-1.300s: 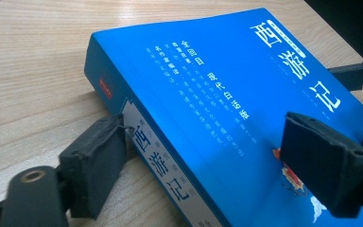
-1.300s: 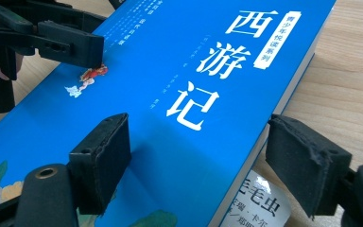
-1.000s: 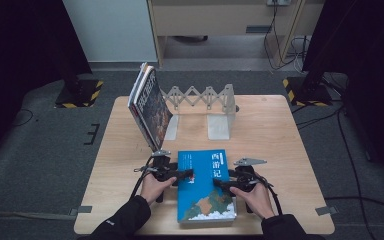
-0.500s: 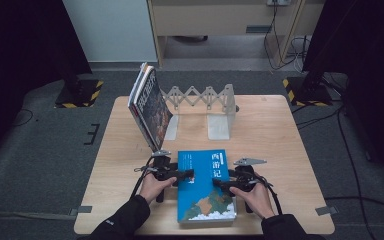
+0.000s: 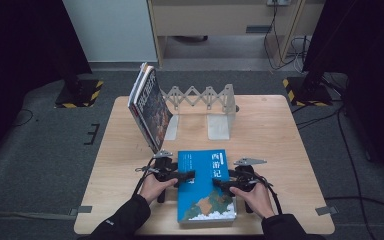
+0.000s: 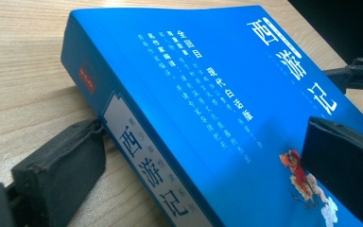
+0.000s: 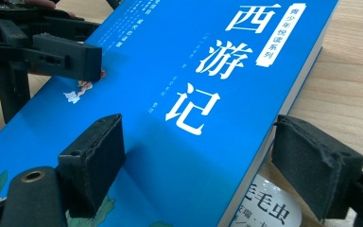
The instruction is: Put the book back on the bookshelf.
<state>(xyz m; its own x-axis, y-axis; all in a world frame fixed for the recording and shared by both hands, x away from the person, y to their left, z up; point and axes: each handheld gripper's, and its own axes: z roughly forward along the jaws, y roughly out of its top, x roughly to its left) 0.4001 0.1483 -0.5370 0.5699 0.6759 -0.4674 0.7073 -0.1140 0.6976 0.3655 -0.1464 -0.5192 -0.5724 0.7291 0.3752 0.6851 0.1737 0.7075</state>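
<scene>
A blue book [image 5: 205, 185] with white characters lies flat on the wooden table [image 5: 280, 145], near its front edge. My left gripper [image 5: 187, 176] grips its spine side: in the left gripper view [image 6: 198, 165] one pad sits under the spine and the other presses on the cover [image 6: 208, 94]. My right gripper [image 5: 221, 183] holds the opposite long edge; in the right gripper view [image 7: 203, 163] one pad rests on the cover [image 7: 179, 94] and the other is below the page edge. A white printed surface [image 7: 269, 210] shows under that edge.
Several books [image 5: 150, 107] lean at the back left against an expanding metal book rack [image 5: 207, 97], whose right part stands unfilled. Bare tabletop lies to the right of the blue book. Black stands with striped bases [image 5: 305, 90] are on the floor beyond.
</scene>
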